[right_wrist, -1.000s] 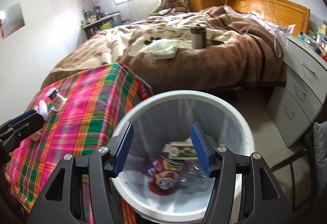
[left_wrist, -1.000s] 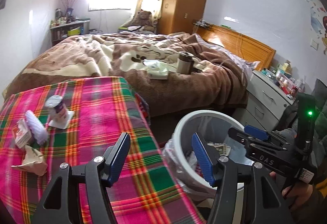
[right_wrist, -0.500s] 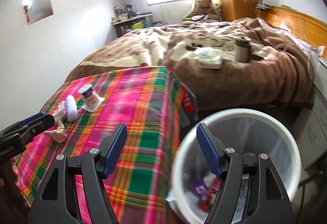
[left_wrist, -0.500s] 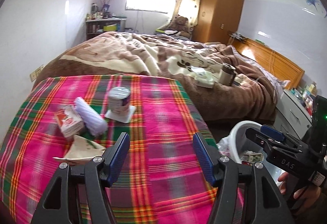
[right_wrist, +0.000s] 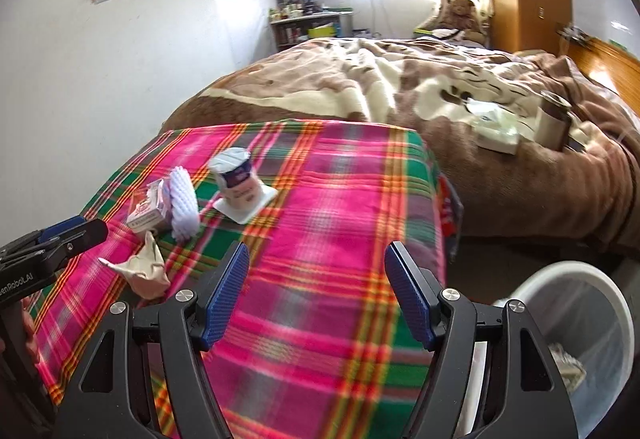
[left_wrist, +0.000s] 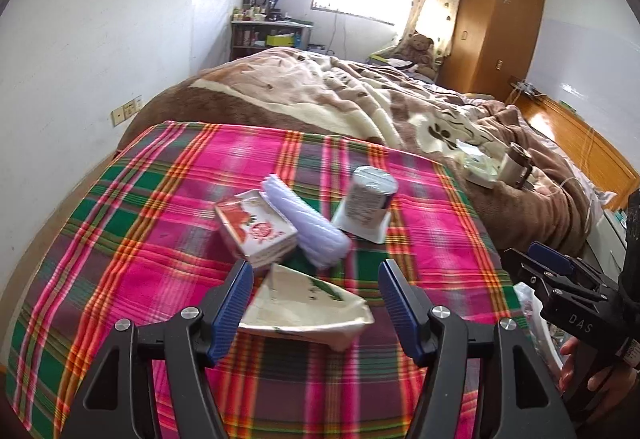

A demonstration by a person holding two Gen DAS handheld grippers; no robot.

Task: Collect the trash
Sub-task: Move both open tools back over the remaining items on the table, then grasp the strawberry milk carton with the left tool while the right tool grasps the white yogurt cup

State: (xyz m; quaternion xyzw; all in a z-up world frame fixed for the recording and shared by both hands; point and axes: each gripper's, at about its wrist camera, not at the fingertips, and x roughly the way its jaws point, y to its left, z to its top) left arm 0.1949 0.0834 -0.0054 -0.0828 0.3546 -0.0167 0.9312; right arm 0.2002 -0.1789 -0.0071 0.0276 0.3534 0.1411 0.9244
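On the plaid table cloth (left_wrist: 160,223) lie a crumpled cream wrapper (left_wrist: 308,303), a red-and-white carton (left_wrist: 256,229), a white ribbed roll (left_wrist: 304,223) and an upturned yogurt cup (left_wrist: 370,199). My left gripper (left_wrist: 316,295) is open, its blue fingers on either side of the wrapper, just above it. My right gripper (right_wrist: 316,287) is open and empty over the table's right half; it also shows in the left wrist view (left_wrist: 560,279). The same trash shows in the right wrist view: wrapper (right_wrist: 144,271), carton (right_wrist: 146,209), roll (right_wrist: 182,203), cup (right_wrist: 238,183).
A white bin (right_wrist: 580,323) with trash inside stands on the floor right of the table. A bed with a brown blanket (left_wrist: 360,99) lies behind, bearing a tissue pack (right_wrist: 498,131) and a mug (right_wrist: 554,119). A wardrobe (left_wrist: 500,23) stands at the back.
Both grippers have swung left from over the bin to over the table. The left gripper has closed in on the trash and now straddles the crumpled wrapper.
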